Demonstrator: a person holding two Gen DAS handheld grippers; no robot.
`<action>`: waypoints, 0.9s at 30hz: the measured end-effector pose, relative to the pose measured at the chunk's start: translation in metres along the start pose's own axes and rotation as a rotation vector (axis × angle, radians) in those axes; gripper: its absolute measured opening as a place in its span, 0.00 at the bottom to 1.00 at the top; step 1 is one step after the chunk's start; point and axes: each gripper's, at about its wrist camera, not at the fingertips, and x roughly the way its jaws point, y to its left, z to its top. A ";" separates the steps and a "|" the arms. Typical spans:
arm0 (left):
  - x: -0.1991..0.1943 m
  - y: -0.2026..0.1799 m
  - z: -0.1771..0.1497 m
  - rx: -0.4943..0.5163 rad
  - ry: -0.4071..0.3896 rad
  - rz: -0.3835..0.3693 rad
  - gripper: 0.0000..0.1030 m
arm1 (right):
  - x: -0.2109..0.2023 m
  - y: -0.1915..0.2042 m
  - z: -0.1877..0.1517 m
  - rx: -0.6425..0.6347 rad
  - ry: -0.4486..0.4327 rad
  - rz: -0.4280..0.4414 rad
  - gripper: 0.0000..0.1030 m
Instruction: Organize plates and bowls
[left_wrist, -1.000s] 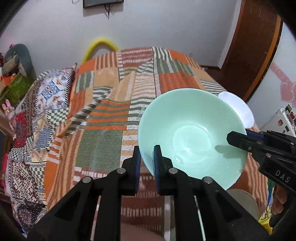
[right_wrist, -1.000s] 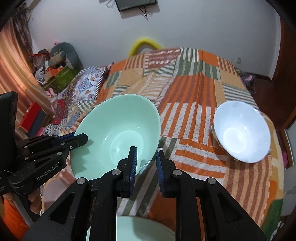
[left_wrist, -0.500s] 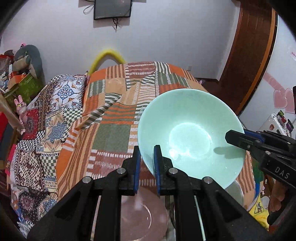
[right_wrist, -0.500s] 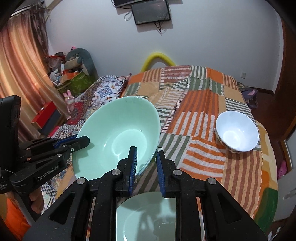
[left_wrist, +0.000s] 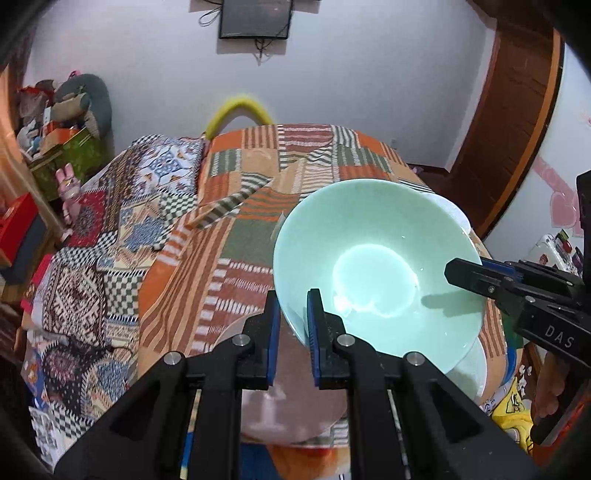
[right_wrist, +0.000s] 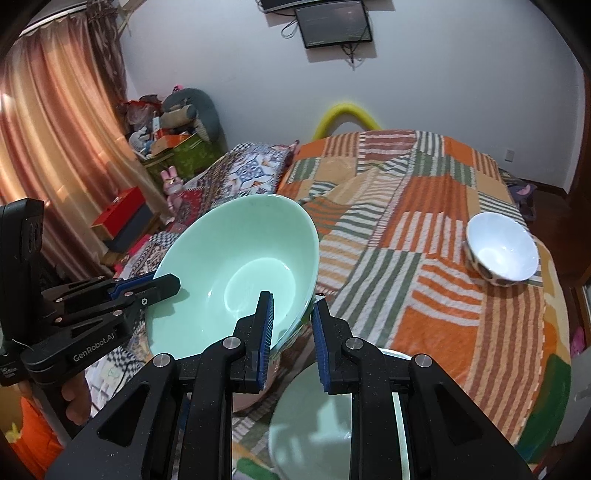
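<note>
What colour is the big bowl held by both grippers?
Pale mint green bowl, clearest in the left wrist view.

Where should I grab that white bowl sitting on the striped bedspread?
Pinch the white bowl by its thin rim, coming down from above on the near edge. It sits upright and open, apart from other dishes, and its flared wall is too wide to span.

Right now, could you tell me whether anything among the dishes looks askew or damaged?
Nothing looks damaged or spilled. The green bowl is tilted, held off the bedspread by its rim between the left tongs and right tongs. The white bowl sits upright.
</note>
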 end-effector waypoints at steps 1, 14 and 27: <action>-0.001 0.003 -0.002 -0.008 0.002 0.001 0.12 | 0.001 0.002 -0.002 -0.003 0.004 0.005 0.18; 0.014 0.040 -0.040 -0.080 0.089 0.054 0.12 | 0.036 0.030 -0.029 -0.022 0.101 0.049 0.19; 0.055 0.058 -0.070 -0.124 0.212 0.069 0.12 | 0.072 0.038 -0.050 -0.029 0.215 0.050 0.20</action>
